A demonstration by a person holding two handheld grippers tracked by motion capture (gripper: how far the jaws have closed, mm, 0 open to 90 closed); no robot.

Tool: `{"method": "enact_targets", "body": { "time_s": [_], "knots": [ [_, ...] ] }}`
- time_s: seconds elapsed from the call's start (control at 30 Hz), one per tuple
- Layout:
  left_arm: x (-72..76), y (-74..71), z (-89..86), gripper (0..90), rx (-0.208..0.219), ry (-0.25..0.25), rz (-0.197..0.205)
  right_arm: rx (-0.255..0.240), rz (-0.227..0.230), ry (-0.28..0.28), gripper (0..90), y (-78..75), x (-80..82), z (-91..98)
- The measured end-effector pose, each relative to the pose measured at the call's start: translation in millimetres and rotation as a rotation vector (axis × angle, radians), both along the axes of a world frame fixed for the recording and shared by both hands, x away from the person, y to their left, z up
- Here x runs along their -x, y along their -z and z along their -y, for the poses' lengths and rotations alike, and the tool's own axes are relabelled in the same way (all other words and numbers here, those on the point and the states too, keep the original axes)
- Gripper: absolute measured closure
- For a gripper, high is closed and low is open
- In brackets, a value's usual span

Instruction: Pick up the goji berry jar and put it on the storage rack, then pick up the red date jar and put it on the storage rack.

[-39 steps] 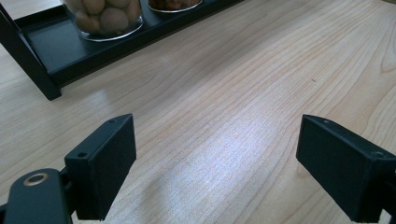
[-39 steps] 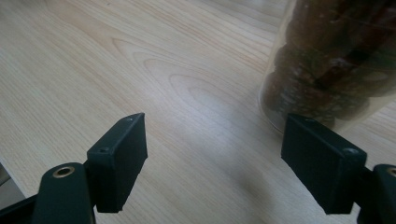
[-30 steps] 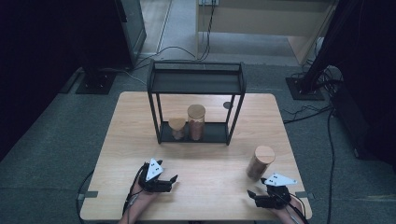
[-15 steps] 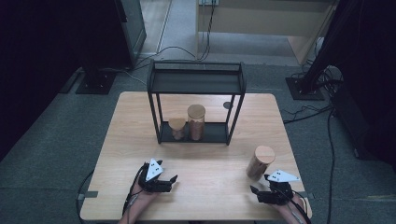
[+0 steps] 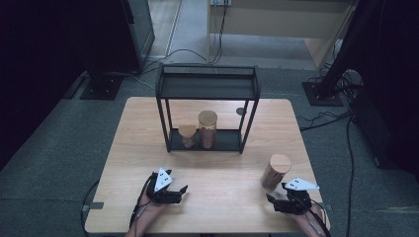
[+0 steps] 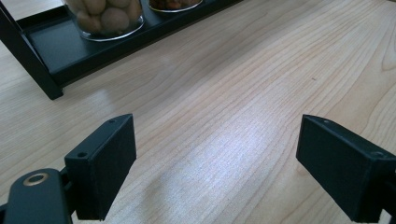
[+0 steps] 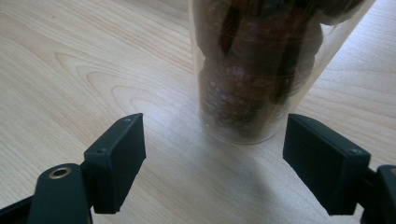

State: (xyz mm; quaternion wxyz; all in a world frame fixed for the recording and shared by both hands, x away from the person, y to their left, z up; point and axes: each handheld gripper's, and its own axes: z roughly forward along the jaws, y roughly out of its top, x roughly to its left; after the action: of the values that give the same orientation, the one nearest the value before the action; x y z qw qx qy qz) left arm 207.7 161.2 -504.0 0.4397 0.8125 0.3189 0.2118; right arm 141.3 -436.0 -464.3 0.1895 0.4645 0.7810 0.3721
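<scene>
A: Start at the right gripper [image 5: 276, 199]. How do its jaws stand?

B: Spread wide, nothing between the pads. In the right gripper view the right gripper [image 7: 212, 161] sits low over the wooden table [image 7: 70, 70], and the glass jar [image 7: 261, 70] stands just ahead of the jaws, a little toward the right-hand one. It is upright, full of dark brown pieces, and not touched by either pad.

A: And from above?

B: The same jar [image 5: 275, 171], with a wooden lid, stands just beyond that gripper, apart from it, near the table's right edge.

A: The left gripper [image 5: 182, 191]?

B: Also wide apart and empty. In the left gripper view the left gripper [image 6: 215, 161] has bare tabletop between and ahead of its jaws.

A: What lies farther out from it?

B: Well ahead, up and to the left in that view, the foot of the black rack [image 6: 46, 51]. On its bottom tray stands a jar of pale round pieces [image 6: 105, 16], and beside it the base of a second jar [image 6: 175, 3], mostly cut off by the frame edge.

A: And in the high view?

B: The black rack [image 5: 207, 84] stands mid-table, beyond both grippers. The short jar [image 5: 187, 135] and the taller jar [image 5: 207, 128] stand side by side on its lower shelf, left of centre.
</scene>
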Motion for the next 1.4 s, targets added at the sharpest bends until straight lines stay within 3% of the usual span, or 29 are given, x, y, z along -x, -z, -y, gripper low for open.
{"method": "enact_targets", "body": {
  "time_s": [0.87, 1.4],
  "knots": [
    [-0.7, -0.8, 1.2, 11.9, -0.006, -0.002, -0.006, -0.006, 0.027, 0.038, 18.4, 4.7, -4.2, 0.3],
    [-0.7, -0.5, 0.6, 12.0, -0.004, 0.000, -0.003, -0.010, 0.033, 0.050, 18.4, 4.6, -20.5, -3.8]
  ]
}}
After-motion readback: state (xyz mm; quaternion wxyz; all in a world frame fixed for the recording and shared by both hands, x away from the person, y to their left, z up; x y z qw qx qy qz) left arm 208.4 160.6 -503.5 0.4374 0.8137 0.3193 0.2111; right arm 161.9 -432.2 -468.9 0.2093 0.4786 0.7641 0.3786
